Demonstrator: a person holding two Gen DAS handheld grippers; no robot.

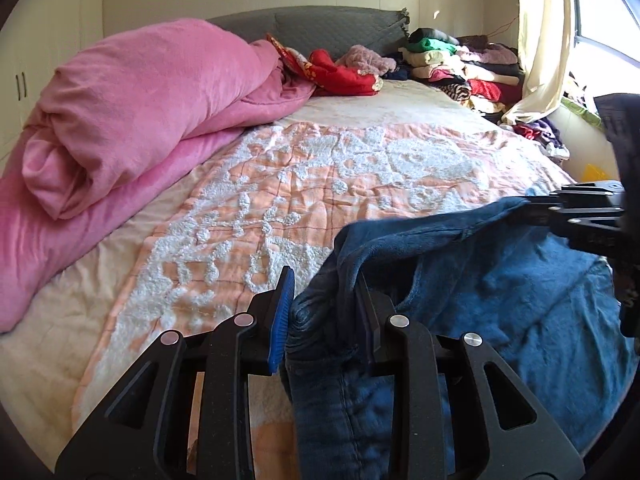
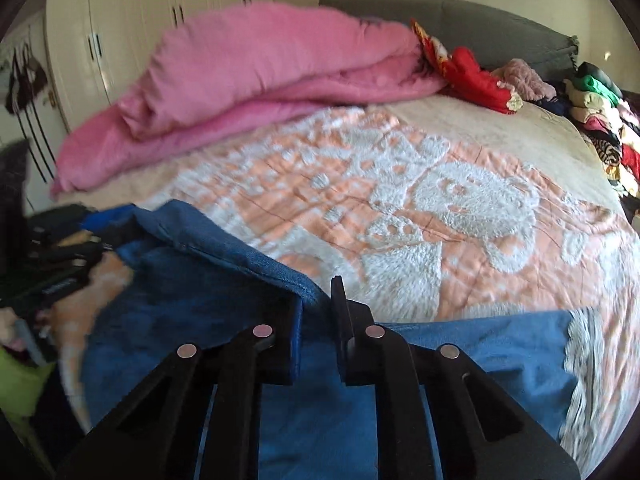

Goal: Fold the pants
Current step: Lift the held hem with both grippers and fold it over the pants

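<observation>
The left gripper (image 1: 324, 312) is clenched on a thick bunched fold of the blue pants (image 1: 500, 280), the denim squeezed between its blue-padded finger and the black one. From that grip the cloth runs away to the right, where its raised edge reaches the right gripper (image 1: 560, 208) at the frame's side.

In the right wrist view, the right gripper (image 2: 316, 320) has its jaws drawn close on the pants' (image 2: 208, 248) edge; the fabric enters the narrow gap from the left, though blur makes the pinch itself hard to judge, so it probably grips only a thin layer. The rest of the pants spreads below and to both sides of this gripper, lying on the bed (image 2: 440, 208) with its peach and white fluffy cover.

Ahead and left of both grippers a rolled pink quilt (image 1: 132, 120) lies along the bed. Far ahead to the right, a stack of folded clothes (image 1: 460, 68) sits by the headboard, near a curtain (image 1: 540, 40).
</observation>
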